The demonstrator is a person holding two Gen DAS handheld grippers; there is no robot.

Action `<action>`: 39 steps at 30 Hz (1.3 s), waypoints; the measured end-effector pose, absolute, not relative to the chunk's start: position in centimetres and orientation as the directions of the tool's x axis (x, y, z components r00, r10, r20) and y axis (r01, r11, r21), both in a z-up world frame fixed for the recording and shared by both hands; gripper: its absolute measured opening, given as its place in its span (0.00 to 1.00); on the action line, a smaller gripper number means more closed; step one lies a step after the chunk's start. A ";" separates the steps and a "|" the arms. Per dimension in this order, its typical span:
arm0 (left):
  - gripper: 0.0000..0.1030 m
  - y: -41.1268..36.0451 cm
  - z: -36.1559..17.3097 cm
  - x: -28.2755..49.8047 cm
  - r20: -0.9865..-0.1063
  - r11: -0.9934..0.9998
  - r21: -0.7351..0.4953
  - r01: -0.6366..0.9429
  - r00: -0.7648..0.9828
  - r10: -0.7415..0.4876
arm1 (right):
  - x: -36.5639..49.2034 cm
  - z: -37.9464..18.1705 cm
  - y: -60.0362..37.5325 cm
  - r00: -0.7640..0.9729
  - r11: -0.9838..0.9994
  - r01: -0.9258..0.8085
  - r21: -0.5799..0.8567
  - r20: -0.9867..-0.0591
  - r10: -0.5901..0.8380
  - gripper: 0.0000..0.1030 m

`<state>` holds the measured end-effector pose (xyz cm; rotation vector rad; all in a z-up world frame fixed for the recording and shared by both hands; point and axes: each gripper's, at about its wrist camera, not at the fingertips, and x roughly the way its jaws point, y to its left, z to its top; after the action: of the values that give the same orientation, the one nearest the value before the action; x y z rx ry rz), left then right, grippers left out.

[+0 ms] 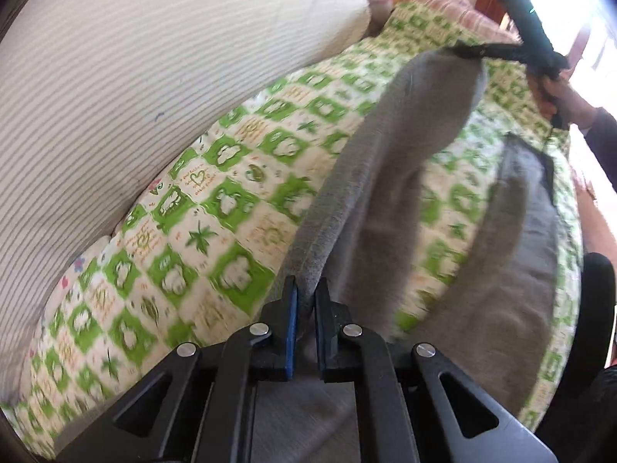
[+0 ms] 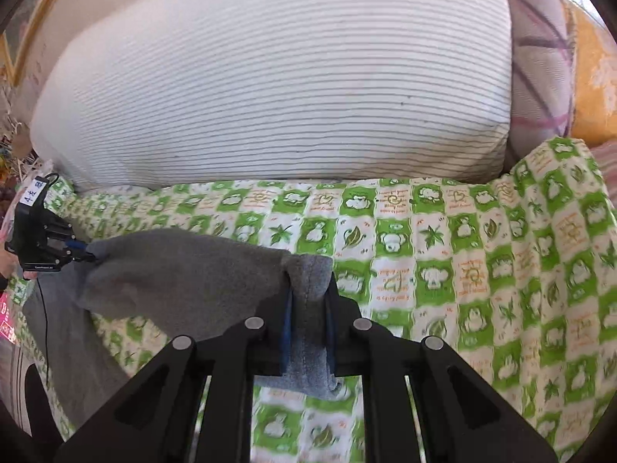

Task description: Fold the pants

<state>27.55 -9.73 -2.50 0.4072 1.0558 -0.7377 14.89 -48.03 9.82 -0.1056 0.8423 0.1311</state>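
Grey pants (image 1: 385, 154) hang stretched above a green-checked bedspread (image 1: 216, 208). My left gripper (image 1: 306, 289) is shut on one end of the lifted edge, with cloth bunched between its pads. At the far end, my right gripper (image 1: 468, 51) pinches the same edge, held by a hand (image 1: 555, 96). The rest of the pants droops onto the bed at the right. In the right wrist view my right gripper (image 2: 308, 293) is shut on a fold of the pants (image 2: 185, 270), and the left gripper (image 2: 89, 256) grips the opposite end.
A large white striped pillow (image 2: 270, 77) lies along the back of the bedspread (image 2: 462, 270). A purple-striped pillow (image 2: 540, 69) and a yellow cushion (image 2: 594, 88) sit at the right. A dark rounded object (image 1: 597, 308) stands off the bed's edge.
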 end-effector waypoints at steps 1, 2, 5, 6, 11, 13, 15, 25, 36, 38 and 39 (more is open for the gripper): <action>0.06 -9.5 -1.9 26.5 -0.884 0.696 -0.043 0.717 0.298 -0.362 | 14.1 10.0 -48.1 0.664 0.986 -0.161 -0.039 -0.744 0.079 0.14; 0.05 -9.2 -1.0 25.1 -0.874 0.690 -0.053 0.721 0.301 -0.382 | 13.4 10.1 -48.2 0.667 0.986 -0.163 -0.037 -0.740 0.082 0.14; 0.05 -9.2 0.3 22.2 -0.856 0.681 -0.071 0.729 0.306 -0.417 | 11.2 10.4 -48.9 0.679 0.986 -0.167 -0.008 -0.726 0.109 0.14; 0.05 -9.4 0.5 21.4 -0.853 0.674 -0.085 0.734 0.296 -0.430 | 10.3 10.3 -49.3 0.679 0.986 -0.168 0.020 -0.722 0.131 0.14; 0.05 -10.8 0.1 17.4 -0.856 0.648 -0.114 0.753 0.257 -0.449 | 7.2 8.5 -49.9 0.656 0.984 -0.161 0.074 -0.737 0.163 0.14; 0.05 -11.3 -0.8 15.9 -0.863 0.639 -0.121 0.760 0.237 -0.446 | 5.8 7.8 -50.3 0.650 0.983 -0.162 0.084 -0.741 0.170 0.14; 0.05 -11.6 -1.7 15.1 -0.868 0.641 -0.135 0.756 0.221 -0.444 | 4.7 7.6 -50.5 0.650 0.981 -0.168 0.096 -0.737 0.183 0.14; 0.05 -10.7 -2.4 10.9 -0.855 0.657 -0.180 0.732 0.214 -0.473 | -0.4 7.2 -50.9 0.692 0.974 -0.213 0.071 -0.693 0.202 0.14; 0.05 -10.9 -4.4 7.6 -0.856 0.662 -0.206 0.720 0.194 -0.478 | -3.8 5.1 -50.3 0.687 0.969 -0.245 -0.031 -0.710 0.151 0.15; 0.05 -10.9 -4.8 7.6 -0.855 0.668 -0.214 0.713 0.194 -0.481 | -3.1 5.6 -49.9 0.701 0.970 -0.237 -0.055 -0.701 0.131 0.15; 0.05 -10.9 -4.8 7.7 -0.852 0.671 -0.222 0.707 0.194 -0.486 | -2.8 6.2 -49.6 0.715 0.970 -0.234 -0.070 -0.688 0.123 0.15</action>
<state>7.69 -10.86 -4.79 0.2399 1.0881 -0.8474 -2.84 -49.60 6.19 -0.1557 0.7485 0.1984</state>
